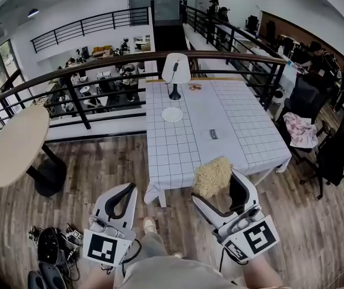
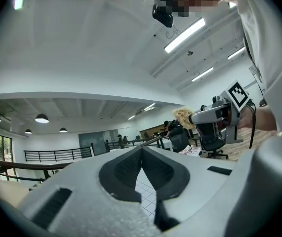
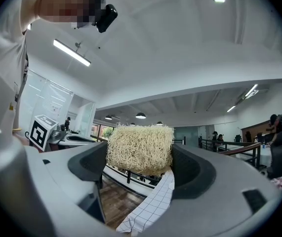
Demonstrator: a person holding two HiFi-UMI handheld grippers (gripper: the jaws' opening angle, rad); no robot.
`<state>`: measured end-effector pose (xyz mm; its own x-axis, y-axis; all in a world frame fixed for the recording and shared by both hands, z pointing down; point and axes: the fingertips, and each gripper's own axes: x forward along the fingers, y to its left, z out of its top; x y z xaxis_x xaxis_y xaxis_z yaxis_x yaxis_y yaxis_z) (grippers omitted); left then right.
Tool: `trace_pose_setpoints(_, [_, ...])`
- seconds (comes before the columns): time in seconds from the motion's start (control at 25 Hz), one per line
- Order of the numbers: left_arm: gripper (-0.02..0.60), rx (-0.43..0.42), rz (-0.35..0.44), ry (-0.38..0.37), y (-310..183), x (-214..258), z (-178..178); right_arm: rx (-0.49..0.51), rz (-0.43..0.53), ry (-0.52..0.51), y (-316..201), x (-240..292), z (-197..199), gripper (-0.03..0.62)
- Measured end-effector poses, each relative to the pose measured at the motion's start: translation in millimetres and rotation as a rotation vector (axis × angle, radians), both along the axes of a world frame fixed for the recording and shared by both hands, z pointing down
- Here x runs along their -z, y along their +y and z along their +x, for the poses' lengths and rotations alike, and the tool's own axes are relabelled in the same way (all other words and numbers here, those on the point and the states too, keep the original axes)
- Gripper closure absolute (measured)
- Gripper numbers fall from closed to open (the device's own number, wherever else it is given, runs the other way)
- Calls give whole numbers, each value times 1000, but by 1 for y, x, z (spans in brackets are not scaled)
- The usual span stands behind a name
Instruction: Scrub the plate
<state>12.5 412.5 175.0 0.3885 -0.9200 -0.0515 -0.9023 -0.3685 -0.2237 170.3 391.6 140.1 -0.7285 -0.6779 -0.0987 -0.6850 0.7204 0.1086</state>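
Note:
A white plate lies on the checked tablecloth of the long table, far ahead of both grippers. Behind the plate stands a white lamp. My right gripper hovers over the table's near edge, shut on a pale, straw-like scrubber. In the right gripper view the scrubber fills the gap between the jaws of the right gripper. My left gripper hangs over the wood floor left of the table's corner, jaws closed together on nothing. Its closed jaws fill the left gripper view.
A small dark object and an orange item lie on the table. A round wooden table stands left, a railing behind it. Office chairs stand right. Bags and cables lie by my feet.

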Motion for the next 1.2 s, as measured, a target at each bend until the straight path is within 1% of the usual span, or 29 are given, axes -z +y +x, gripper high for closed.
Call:
trace_pose_setpoints(0.32, [568, -4, 7, 20, -23, -8, -10, 2, 10, 29, -21, -6, -13, 203])
trace_pose_setpoints(0.56, [568, -14, -12, 40, -65, -24, -28, -30, -3, 64, -58, -20, -25, 203])
trace_pose_setpoints(0.64, [568, -34, -13, 80, -85, -27, -36, -43, -11, 75, -74, -24, -30, 203])
trace_pose_setpoints(0.76, [568, -84, -9, 176, -120, -22, -50, -53, -30, 76, -105, -26, -40, 203])
trace_pose_setpoints(0.8, [568, -88, -15, 181, -133, -20, -55, -57, -37, 81, -117, -25, -44, 203])
trace_pose_setpoints(0.96, [568, -87, -46, 137, -175, -22, -70, -69, -71, 103, -158, -27, -63, 203])
trace_pose_setpoints(1.08, [568, -107, -62, 132, -205, -31, -87, -73, -82, 115, -190, -37, -83, 203])
trace_pose_setpoints(1.2, [568, -122, -81, 135, -249, -35, -110, -87, -95, 128, -234, -41, -107, 203])
